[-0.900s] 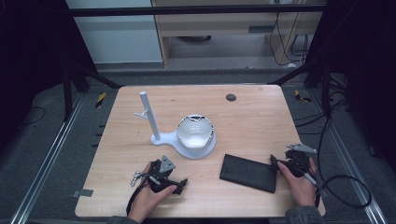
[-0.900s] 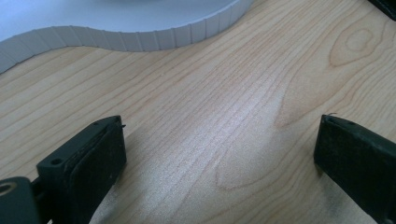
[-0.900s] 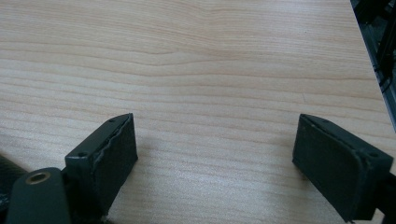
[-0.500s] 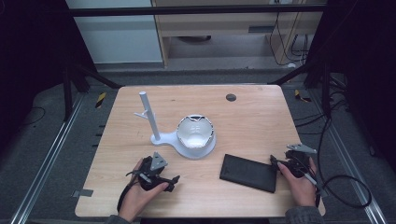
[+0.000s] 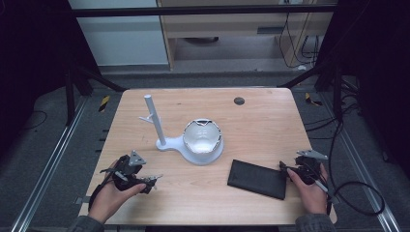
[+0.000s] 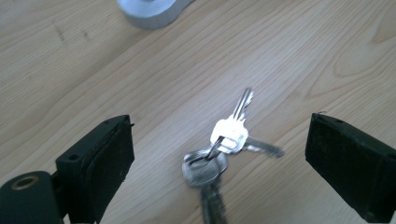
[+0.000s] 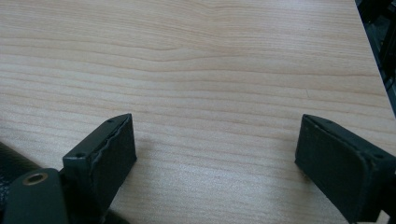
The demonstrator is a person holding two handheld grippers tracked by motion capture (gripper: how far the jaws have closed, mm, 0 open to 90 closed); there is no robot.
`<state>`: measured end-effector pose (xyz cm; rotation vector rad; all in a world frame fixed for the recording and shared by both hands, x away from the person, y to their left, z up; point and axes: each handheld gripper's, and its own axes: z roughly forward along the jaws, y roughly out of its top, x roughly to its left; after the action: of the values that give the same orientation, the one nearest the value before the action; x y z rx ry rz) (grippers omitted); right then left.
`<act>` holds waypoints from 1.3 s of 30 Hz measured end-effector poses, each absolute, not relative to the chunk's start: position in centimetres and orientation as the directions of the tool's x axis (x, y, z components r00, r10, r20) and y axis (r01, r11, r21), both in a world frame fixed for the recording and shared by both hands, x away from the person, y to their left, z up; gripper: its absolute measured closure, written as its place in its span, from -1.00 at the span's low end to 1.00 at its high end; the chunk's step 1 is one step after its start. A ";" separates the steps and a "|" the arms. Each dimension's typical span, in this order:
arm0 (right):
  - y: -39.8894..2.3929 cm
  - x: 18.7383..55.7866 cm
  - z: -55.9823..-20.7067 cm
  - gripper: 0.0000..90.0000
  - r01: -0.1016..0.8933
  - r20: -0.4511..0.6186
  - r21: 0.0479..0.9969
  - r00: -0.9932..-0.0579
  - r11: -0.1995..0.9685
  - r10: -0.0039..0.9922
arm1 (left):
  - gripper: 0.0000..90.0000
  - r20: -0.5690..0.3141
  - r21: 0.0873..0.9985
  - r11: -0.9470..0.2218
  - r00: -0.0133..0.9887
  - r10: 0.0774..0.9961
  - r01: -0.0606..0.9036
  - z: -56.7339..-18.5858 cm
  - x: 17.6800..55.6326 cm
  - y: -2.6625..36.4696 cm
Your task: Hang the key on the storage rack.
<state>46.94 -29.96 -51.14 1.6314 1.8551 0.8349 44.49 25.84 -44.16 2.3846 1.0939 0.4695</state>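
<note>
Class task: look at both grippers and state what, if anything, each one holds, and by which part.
Nothing is held. The left gripper stands open around the keys lying on the table; the right gripper is open over bare wood.

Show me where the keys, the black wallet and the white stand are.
keys (image 6: 219,149), left gripper view, on the ring where they join
black wallet (image 5: 257,179), high view, middle of its top face
white stand (image 5: 154,121), high view, on its upright post

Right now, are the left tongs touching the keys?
Apart. The left gripper view shows the keys lying on the table between the open left tongs, bare wood either side.
</note>
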 end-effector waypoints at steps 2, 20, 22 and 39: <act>-29.9 46.9 -51.1 -0.74 0.666 0.013 0.741 -0.132 0.079 0.991 | -0.84 0.104 0.535 -0.570 0.622 0.776 0.623 -44.1 44.5 26.5; -29.3 45.8 -49.5 -0.66 0.585 -0.023 0.804 -0.154 0.110 0.988 | -0.70 0.053 0.478 -0.587 0.645 0.762 0.654 -44.4 43.9 28.4; -29.3 45.8 -49.4 -0.66 0.584 -0.023 0.805 -0.151 0.108 0.988 | -0.63 0.052 0.464 -0.596 0.651 0.757 0.656 -44.5 44.0 28.4; -29.2 45.8 -49.4 -0.68 0.590 -0.018 0.800 -0.160 0.110 0.987 | -0.04 0.034 0.366 -0.624 0.659 0.751 0.691 -46.1 44.9 26.4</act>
<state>45.75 -29.22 -49.42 1.5331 1.8188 0.8924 44.86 26.42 -46.11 2.5569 1.1476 0.2629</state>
